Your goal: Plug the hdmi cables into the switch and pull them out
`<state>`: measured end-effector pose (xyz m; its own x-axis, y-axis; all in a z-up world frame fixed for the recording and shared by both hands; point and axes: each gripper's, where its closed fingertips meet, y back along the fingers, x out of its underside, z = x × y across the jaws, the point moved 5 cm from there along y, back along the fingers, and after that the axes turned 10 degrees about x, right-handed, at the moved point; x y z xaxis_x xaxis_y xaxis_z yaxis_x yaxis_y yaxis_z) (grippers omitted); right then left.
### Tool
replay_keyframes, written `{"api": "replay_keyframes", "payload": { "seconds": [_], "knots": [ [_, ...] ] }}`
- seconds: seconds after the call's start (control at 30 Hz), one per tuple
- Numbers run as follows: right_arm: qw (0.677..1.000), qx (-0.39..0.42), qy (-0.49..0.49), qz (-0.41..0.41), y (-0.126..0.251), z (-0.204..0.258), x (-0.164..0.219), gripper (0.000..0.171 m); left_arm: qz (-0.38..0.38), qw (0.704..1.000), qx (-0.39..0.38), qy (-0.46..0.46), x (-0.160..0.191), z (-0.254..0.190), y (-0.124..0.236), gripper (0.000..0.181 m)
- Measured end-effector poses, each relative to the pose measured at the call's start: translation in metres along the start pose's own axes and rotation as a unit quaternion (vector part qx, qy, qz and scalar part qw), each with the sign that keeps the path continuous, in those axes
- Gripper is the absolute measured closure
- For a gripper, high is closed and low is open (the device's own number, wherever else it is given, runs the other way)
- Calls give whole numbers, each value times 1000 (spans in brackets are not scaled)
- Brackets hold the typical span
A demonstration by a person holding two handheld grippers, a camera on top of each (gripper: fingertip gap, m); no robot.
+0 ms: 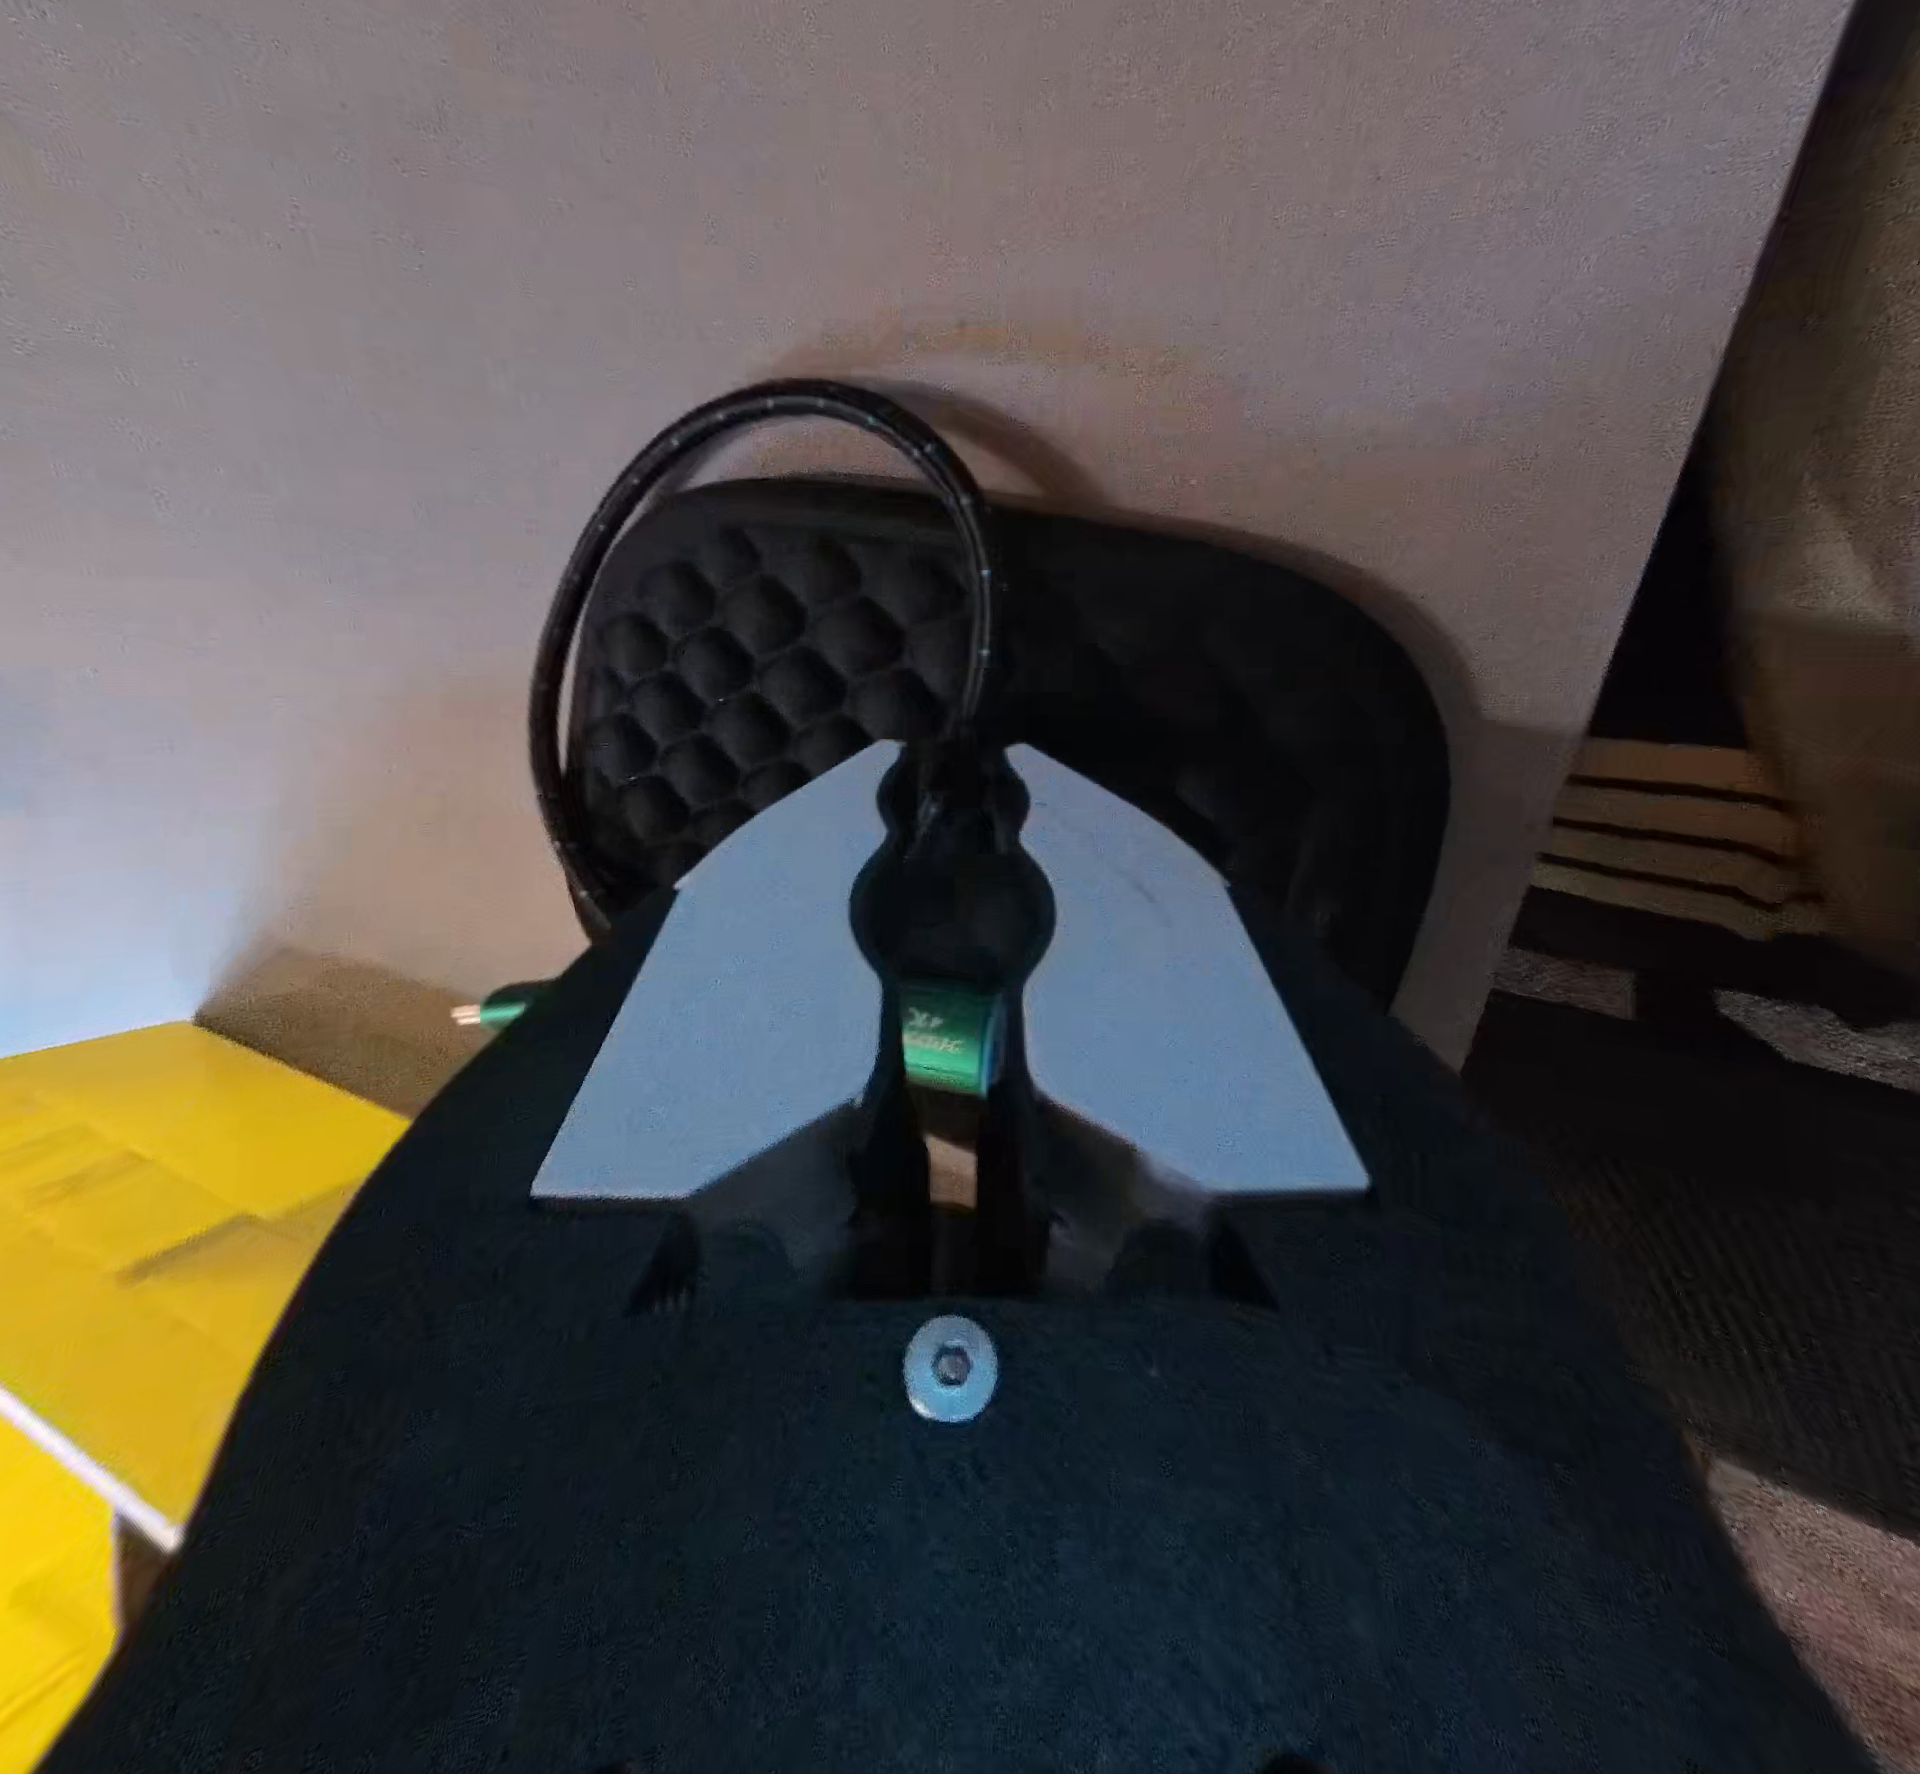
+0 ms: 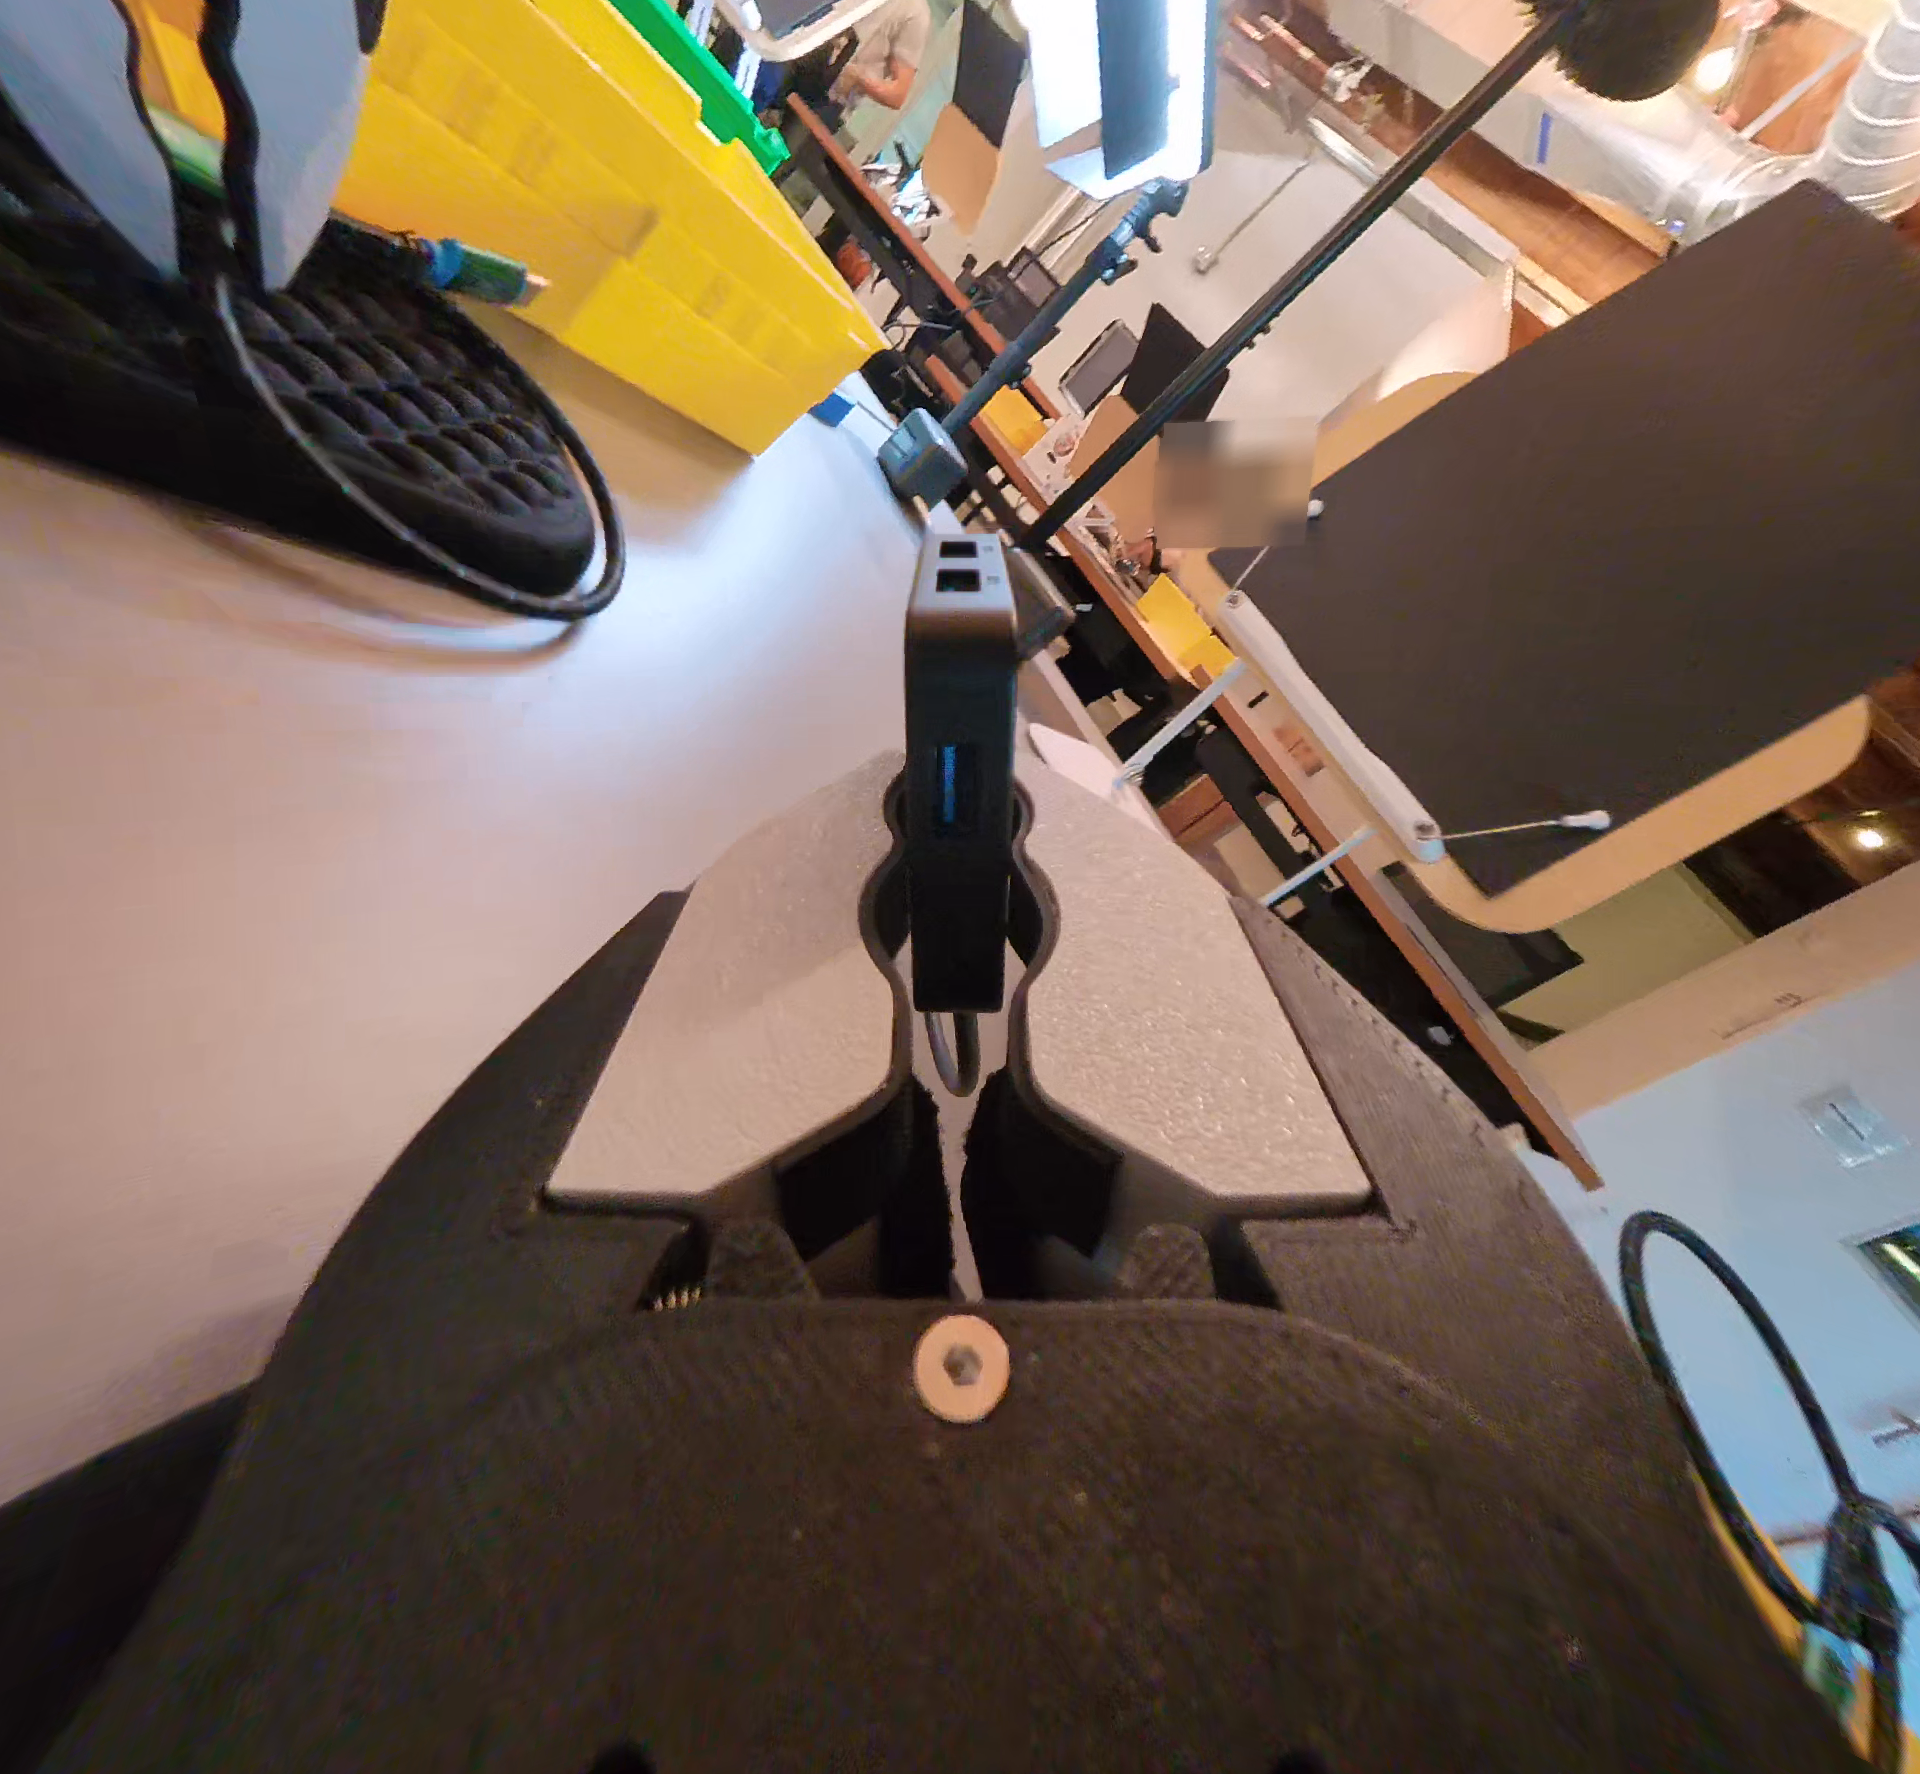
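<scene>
Right gripper [image 2: 958,893] pinching upright black switch [image 2: 958,789]; left gripper [image 1: 948,903] clamped on green-plugged cable [image 1: 940,1033].

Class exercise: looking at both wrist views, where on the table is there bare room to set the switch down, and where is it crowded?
Bare tabletop lies between the black padded case and the right gripper holding the switch. It is crowded near the yellow bin, where the case, looping cable and left gripper meet.

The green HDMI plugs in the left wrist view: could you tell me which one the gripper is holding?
The green plug clamped in the left gripper; the other plug lies free beside the yellow bin.
</scene>
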<state>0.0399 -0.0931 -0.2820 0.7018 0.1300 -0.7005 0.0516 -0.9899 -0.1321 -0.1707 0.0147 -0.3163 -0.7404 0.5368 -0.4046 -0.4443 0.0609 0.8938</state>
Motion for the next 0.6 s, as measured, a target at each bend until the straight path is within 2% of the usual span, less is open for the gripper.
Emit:
{"api": "replay_keyframes", "payload": {
  "seconds": [0.03, 0.1, 0.2, 0.27, 0.37, 0.47, 0.6],
  "knots": [
    [1000, -8, -9, 4, -1, 1, 1, 157, -14, 1000, 14, 11, 1, 0, 0, 157],
    [999, -23, -27, 8, -4, 3, 1, 157, -60, 996, 36, 49, 2, 3, 8, 138],
    [998, -42, -40, 25, -12, 0, 5, 157, -143, 976, 27, 160, 3, 18, 36, 120],
    [998, -51, -42, 25, -19, -4, 7, 157, -209, 941, -30, 265, 3, 32, 58, 120],
    [998, -59, -35, 6, -26, -9, 9, 157, -283, 848, -90, 439, 13, 42, 66, 120],
    [997, -59, -41, -6, -28, -10, 13, 157, -256, 813, -97, 515, 30, 35, 39, 120],
    [996, -50, -61, -28, -19, -10, 10, 157, -227, 800, -97, 546, 44, 41, 10, 130]
  ]
}}
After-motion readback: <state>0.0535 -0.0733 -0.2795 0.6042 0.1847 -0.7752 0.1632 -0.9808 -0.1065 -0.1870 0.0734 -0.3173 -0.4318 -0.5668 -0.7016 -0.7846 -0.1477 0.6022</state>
